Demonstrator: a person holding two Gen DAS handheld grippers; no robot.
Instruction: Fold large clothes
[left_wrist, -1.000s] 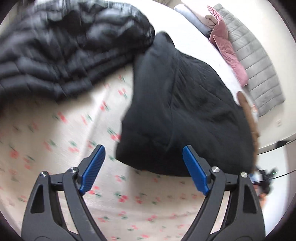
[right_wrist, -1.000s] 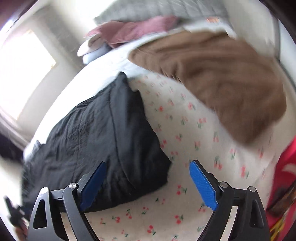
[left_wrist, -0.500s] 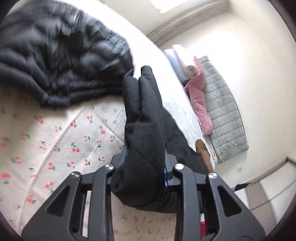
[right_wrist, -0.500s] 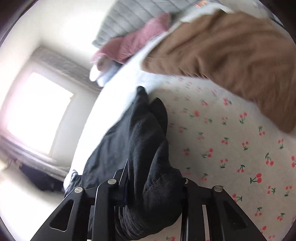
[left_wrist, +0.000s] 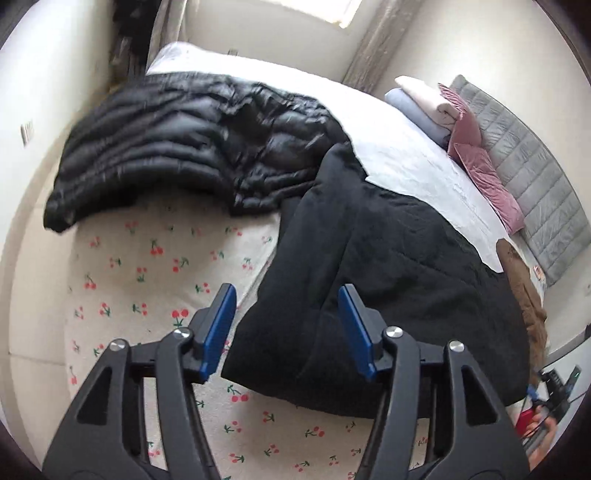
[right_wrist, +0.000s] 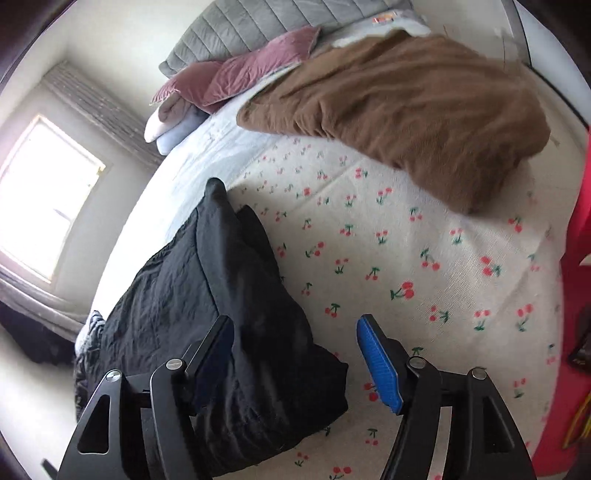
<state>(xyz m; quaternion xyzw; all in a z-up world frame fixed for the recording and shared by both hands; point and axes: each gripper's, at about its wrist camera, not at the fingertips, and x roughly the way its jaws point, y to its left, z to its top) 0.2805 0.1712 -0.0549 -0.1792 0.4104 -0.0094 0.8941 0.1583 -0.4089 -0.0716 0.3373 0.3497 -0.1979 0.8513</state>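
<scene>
The black quilted garment lies folded on the cherry-print bed; the left hand-held gripper hangs spread above its near edge; the right hand-held gripper is spread too, empty.

Half a second earlier both grippers are clamped on bunched folds of the black garment, lifted off the bed. Now the left gripper has its jaws apart, fabric released. The right gripper is likewise spread, nothing between its pads. The garment lies flat, folded, on the cherry-print sheet. Both cameras sit farther back and higher than before.
</scene>
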